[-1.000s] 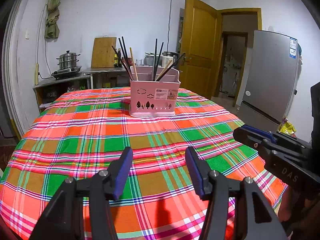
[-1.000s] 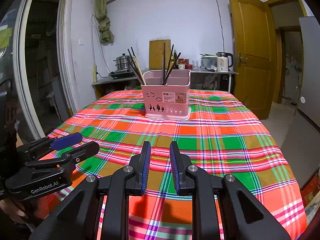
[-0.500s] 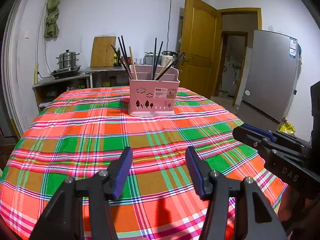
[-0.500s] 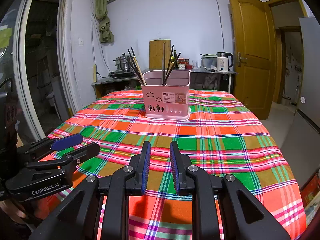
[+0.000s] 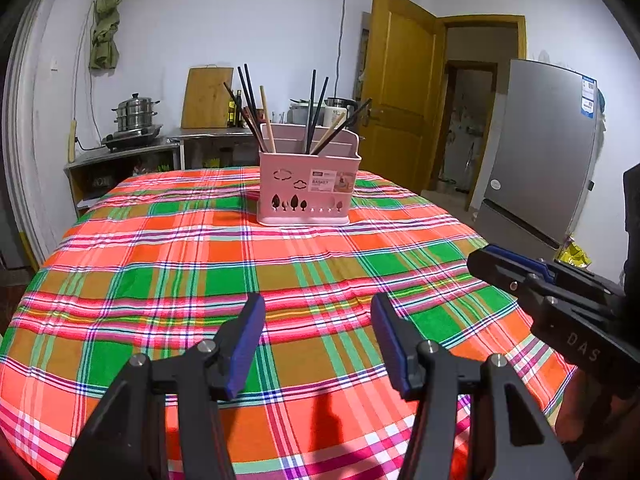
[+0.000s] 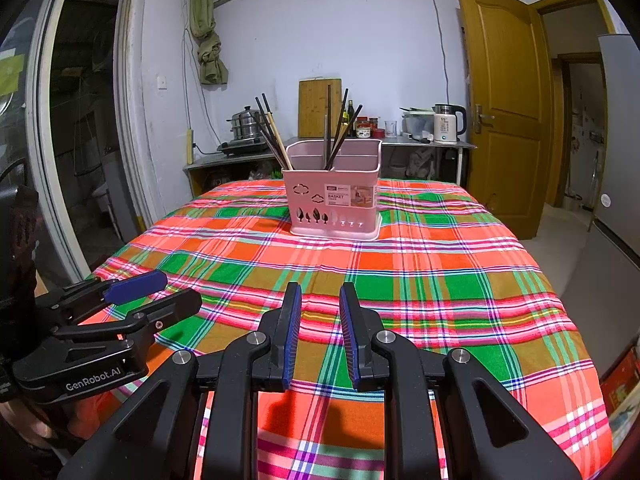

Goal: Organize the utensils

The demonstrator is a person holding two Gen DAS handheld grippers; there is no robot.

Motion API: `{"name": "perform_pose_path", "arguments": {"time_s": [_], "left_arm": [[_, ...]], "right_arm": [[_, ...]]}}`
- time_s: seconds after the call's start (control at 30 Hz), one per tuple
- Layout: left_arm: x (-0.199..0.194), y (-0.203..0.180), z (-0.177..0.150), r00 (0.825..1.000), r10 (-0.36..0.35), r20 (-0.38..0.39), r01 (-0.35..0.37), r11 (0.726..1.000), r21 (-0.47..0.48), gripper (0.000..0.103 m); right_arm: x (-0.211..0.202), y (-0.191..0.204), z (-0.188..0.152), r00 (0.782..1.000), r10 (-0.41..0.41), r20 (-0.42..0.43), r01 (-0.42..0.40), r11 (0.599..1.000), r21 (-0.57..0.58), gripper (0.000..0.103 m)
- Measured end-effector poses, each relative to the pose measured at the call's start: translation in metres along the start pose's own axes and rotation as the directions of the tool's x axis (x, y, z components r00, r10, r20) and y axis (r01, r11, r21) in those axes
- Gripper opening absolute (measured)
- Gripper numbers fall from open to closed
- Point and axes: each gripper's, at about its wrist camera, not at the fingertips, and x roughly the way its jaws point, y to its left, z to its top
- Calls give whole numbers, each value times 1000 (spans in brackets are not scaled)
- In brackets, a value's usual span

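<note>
A pink utensil basket [image 5: 308, 188] [image 6: 334, 204] stands upright at the far side of the table, which is covered by a plaid cloth [image 5: 224, 280] [image 6: 440, 280]. Dark and wooden chopsticks [image 5: 250, 108] [image 6: 272, 132] lean in its left compartment, and more chopsticks [image 5: 316, 112] [image 6: 338, 128] lean in the middle one. My left gripper [image 5: 317, 304] hovers open over the near cloth with nothing between its blue pads. Beside it my right gripper [image 6: 320, 292] is open with a narrow empty gap. Each gripper shows in the other's view: right gripper [image 5: 500, 264], left gripper [image 6: 160, 292].
A counter [image 6: 400, 142] along the back wall carries a steamer pot [image 5: 136, 114], a wooden cutting board [image 5: 206, 98], jars and a kettle [image 6: 448, 122]. A wooden door [image 5: 404, 92] stands open at the right, with a grey fridge [image 5: 540, 148] near the table's right edge.
</note>
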Motion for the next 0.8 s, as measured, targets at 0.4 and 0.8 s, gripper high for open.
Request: {"name": "perform_pose_path", "arguments": {"time_s": [0.4, 0.8], "left_arm": [[0, -1, -2, 1000, 8, -5, -8, 1000, 4, 60], [-2, -1, -2, 1000, 14, 14, -14, 1000, 2, 63]], "right_arm": [[0, 0, 0, 1000, -1, -2, 1, 1000, 2, 20], [0, 0, 0, 1000, -2, -1, 2, 1000, 0, 20]]}}
